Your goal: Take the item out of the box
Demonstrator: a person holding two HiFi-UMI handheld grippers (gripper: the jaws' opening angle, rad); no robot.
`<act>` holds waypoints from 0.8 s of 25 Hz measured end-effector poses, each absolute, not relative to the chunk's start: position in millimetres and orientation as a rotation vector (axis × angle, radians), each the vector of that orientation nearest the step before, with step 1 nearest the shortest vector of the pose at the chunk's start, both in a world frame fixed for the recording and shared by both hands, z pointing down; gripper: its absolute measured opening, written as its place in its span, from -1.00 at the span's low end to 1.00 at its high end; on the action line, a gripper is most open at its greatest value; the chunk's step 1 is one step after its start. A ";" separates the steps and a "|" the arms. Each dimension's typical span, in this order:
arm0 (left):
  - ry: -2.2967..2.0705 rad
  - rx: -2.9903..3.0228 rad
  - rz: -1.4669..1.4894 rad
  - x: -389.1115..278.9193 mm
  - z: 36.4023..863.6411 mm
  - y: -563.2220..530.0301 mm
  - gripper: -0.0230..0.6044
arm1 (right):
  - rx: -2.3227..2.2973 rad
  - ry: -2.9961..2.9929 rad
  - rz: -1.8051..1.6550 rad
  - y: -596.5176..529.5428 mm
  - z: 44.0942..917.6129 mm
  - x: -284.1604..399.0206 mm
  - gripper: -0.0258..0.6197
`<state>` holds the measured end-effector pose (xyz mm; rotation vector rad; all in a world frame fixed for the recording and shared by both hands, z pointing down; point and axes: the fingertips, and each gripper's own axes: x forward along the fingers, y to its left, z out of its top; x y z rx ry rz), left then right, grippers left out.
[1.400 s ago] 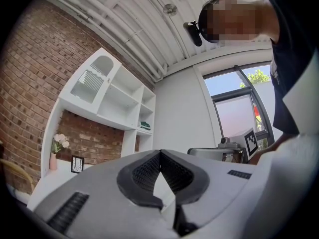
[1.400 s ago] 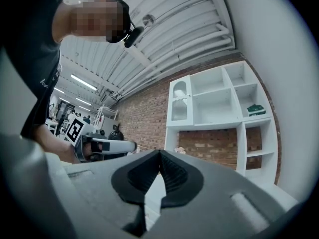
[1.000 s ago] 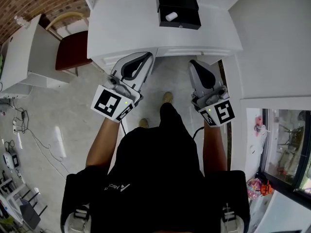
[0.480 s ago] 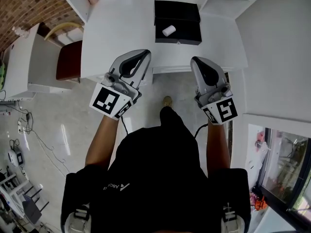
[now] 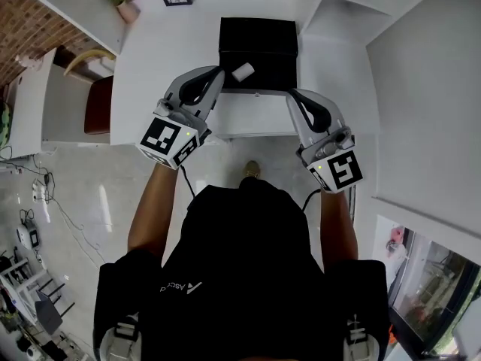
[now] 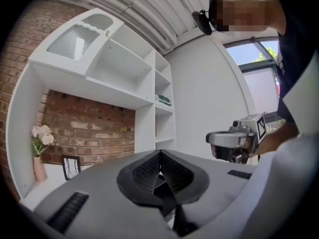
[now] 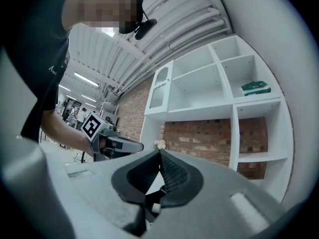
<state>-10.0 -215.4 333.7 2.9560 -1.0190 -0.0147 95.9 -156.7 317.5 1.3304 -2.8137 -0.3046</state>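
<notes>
two grippers hang over the white desk (image 5: 150, 51), both with jaws pressed together on nothing. the left gripper (image 5: 217, 72) sits at the left edge of the open black box (image 5: 259, 36), the right gripper (image 5: 290, 96) near its front right corner. the white roll (image 5: 242, 71) lies inside the box.

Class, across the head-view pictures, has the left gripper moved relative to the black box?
Yes. The left gripper has moved forward, from the front edge of the white desk to beside the black box.
</notes>
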 end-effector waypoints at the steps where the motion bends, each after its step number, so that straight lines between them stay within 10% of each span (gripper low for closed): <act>1: -1.019 2.950 0.021 -2.9 339.3 -224.8 -0.93 | 1.320 -2.820 -0.302 -163.9 318.4 101.7 -0.92; 20: -0.787 2.729 0.894 53.5 469.6 -301.3 -0.72 | 1.328 -2.821 -0.210 -222.8 338.6 130.6 -0.92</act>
